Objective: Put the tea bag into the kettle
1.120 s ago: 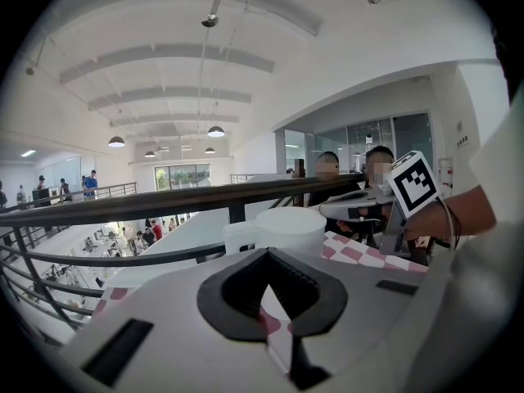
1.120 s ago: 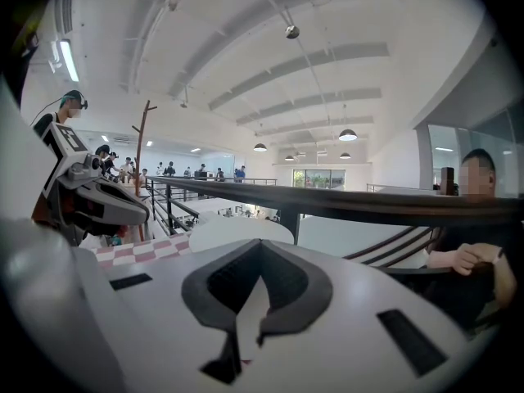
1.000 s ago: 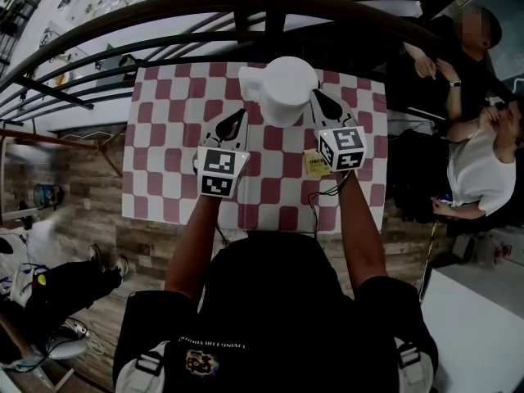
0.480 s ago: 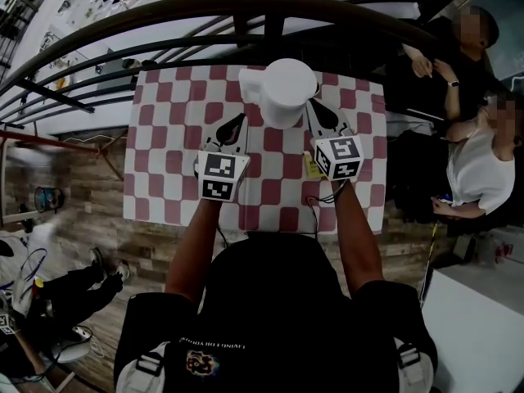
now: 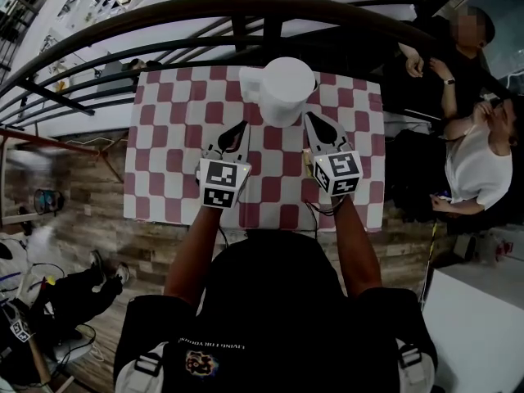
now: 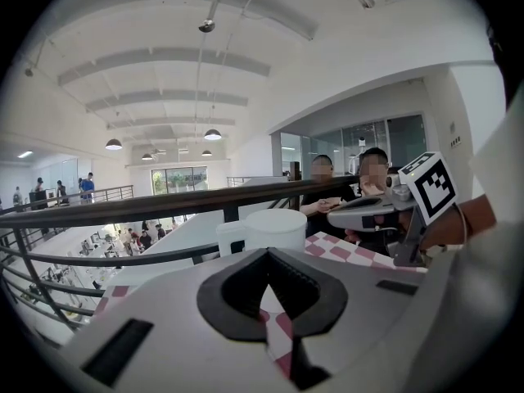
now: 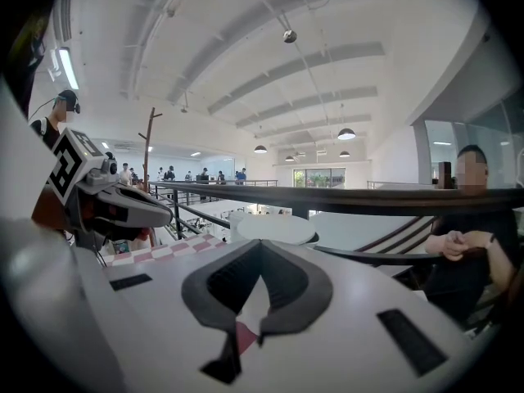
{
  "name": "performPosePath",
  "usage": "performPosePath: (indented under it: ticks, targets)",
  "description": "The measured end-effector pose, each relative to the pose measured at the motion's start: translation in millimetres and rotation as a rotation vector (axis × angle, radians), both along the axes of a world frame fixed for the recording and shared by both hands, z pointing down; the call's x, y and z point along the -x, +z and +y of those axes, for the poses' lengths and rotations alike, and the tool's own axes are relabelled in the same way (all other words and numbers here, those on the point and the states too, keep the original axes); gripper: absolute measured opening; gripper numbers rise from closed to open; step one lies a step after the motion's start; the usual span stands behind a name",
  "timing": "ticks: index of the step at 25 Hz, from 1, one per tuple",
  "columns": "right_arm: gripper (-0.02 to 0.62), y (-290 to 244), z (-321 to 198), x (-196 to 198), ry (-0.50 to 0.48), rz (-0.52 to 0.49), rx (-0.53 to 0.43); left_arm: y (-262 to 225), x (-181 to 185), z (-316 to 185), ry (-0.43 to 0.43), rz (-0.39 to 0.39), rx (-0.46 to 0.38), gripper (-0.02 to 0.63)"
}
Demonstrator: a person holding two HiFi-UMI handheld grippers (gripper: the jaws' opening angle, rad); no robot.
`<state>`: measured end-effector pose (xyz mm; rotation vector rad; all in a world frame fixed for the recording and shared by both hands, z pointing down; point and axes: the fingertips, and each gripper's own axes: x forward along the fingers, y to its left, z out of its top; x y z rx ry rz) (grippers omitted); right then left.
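The white kettle [image 5: 278,91] stands with its lid on at the far middle of the checked table [image 5: 164,137]. My left gripper [image 5: 239,126] is shut and empty, its tips just short of the kettle's left side. My right gripper [image 5: 314,120] is also shut and empty, close to the kettle's right side. A sliver of the yellow tea bag [image 5: 307,164] shows on the cloth under the right gripper's body; the rest is hidden. The left gripper view has the kettle [image 6: 264,226] straight ahead. In the right gripper view the kettle [image 7: 274,228] is just beyond the tips.
A dark curved railing [image 5: 246,6] runs right behind the table's far edge. Two people [image 5: 475,162] sit close to the table's right side. The person's own arms and torso fill the near edge. Bare checked cloth lies left of the left gripper.
Both grippers have drawn back a little toward the person, the right one more. The right gripper's body now covers most of the tea bag. The kettle has not moved.
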<state>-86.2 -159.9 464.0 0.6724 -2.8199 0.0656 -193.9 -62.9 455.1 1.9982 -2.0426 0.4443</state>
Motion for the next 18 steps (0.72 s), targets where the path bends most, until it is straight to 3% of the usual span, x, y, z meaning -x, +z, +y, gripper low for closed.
performPosePath:
  ticks: [18]
  targets:
    - [0.012, -30, 82, -34, -0.006, -0.016, -0.011, -40, -33, 59, 0.039, 0.002, -0.061, 0.006]
